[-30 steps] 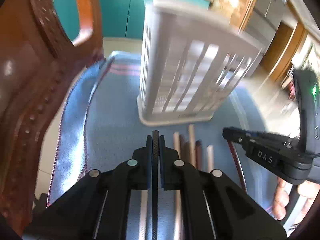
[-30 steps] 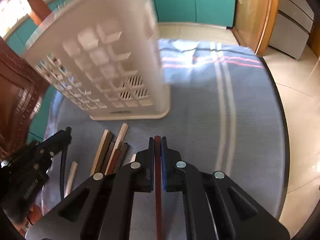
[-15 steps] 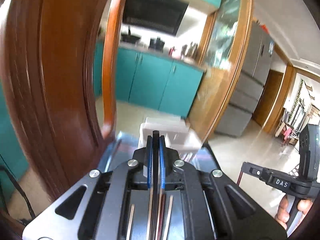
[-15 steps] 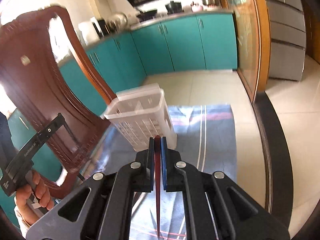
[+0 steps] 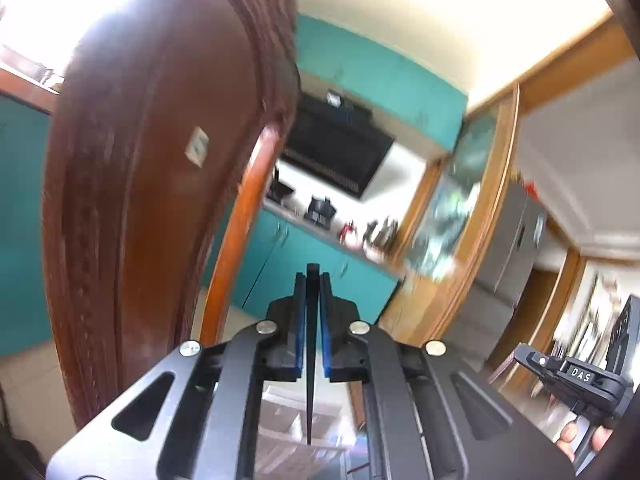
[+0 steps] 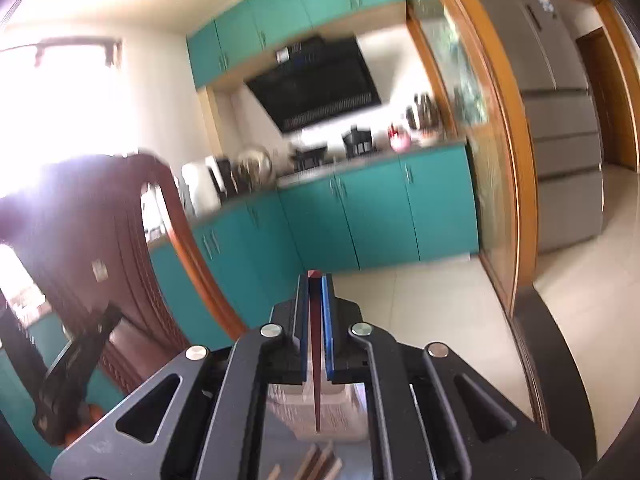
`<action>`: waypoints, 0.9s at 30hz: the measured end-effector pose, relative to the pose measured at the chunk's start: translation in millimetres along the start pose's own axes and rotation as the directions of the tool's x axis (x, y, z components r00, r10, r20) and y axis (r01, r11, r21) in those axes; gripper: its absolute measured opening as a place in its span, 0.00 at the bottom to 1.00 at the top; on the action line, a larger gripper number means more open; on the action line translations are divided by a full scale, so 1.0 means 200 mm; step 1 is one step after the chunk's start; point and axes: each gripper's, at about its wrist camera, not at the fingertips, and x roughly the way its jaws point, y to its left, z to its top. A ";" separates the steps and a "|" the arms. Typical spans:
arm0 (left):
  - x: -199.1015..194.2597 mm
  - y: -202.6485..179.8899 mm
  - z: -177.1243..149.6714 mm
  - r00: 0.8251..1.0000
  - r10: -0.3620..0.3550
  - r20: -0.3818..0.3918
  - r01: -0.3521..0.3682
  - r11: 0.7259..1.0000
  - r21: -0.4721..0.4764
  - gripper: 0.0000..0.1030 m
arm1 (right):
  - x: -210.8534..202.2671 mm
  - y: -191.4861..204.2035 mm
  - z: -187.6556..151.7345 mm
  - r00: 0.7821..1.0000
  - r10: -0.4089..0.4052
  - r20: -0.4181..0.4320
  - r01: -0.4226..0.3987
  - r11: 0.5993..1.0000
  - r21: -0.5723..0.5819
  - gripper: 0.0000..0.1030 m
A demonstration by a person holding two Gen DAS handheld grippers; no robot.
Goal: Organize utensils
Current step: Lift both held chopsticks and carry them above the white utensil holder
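My left gripper [image 5: 312, 280] is shut on a black chopstick [image 5: 311, 360] that hangs down between its fingers, lifted high and tilted up. The white slotted utensil basket [image 5: 288, 416] shows below, behind the gripper body. My right gripper [image 6: 315, 280] is shut on a dark red chopstick [image 6: 317, 368], also raised. The basket [image 6: 304, 412] sits below it, with several loose chopsticks [image 6: 316, 460] lying on the cloth in front of it. The right gripper also shows at the left wrist view's right edge [image 5: 568, 372].
A carved wooden chair back [image 5: 160, 200] stands close on the left, also seen in the right wrist view [image 6: 120, 260]. Teal kitchen cabinets [image 6: 380, 216], a wooden door frame [image 6: 496, 160] and a grey fridge [image 6: 560, 120] lie beyond.
Both grippers have risen and tilted upward from the table, each keeping its chopstick. The basket and loose chopsticks dropped to the bottom of both views.
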 end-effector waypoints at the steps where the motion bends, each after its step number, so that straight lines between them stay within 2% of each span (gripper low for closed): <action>1: 0.02 0.00 0.00 1.000 0.004 0.024 -0.004 1.000 -0.013 0.07 | 0.01 -0.01 0.02 1.000 0.003 0.028 -0.003 1.000 0.004 0.07; 4: 0.07 0.00 -0.02 0.998 0.029 0.058 -0.028 1.000 -0.009 0.07 | 0.05 0.01 0.04 0.997 -0.004 0.077 0.003 1.000 0.014 0.07; 9: 0.24 -0.01 -0.13 0.994 0.086 0.060 -0.088 0.995 0.035 0.07 | 0.23 0.04 0.01 0.994 -0.044 0.104 0.045 0.999 -0.005 0.07; 13: 0.31 0.04 -0.12 0.995 0.078 0.059 -0.077 0.997 -0.022 0.07 | 0.35 0.01 0.00 0.995 -0.052 0.084 0.052 0.999 0.005 0.07; 21: 0.31 0.07 -0.06 0.982 0.088 0.166 -0.079 0.995 -0.057 0.07 | 0.43 0.01 -0.03 0.994 -0.066 0.085 0.065 0.998 0.007 0.07; 24: 0.36 0.03 -0.14 0.983 0.103 0.152 -0.105 0.994 0.006 0.07 | 0.48 0.02 -0.09 0.995 -0.079 0.056 0.081 0.997 -0.021 0.07; 27: 0.43 0.02 -0.26 0.987 0.131 0.094 -0.137 0.989 0.058 0.07 | 0.53 0.01 -0.17 0.997 -0.079 0.004 0.079 0.996 -0.040 0.07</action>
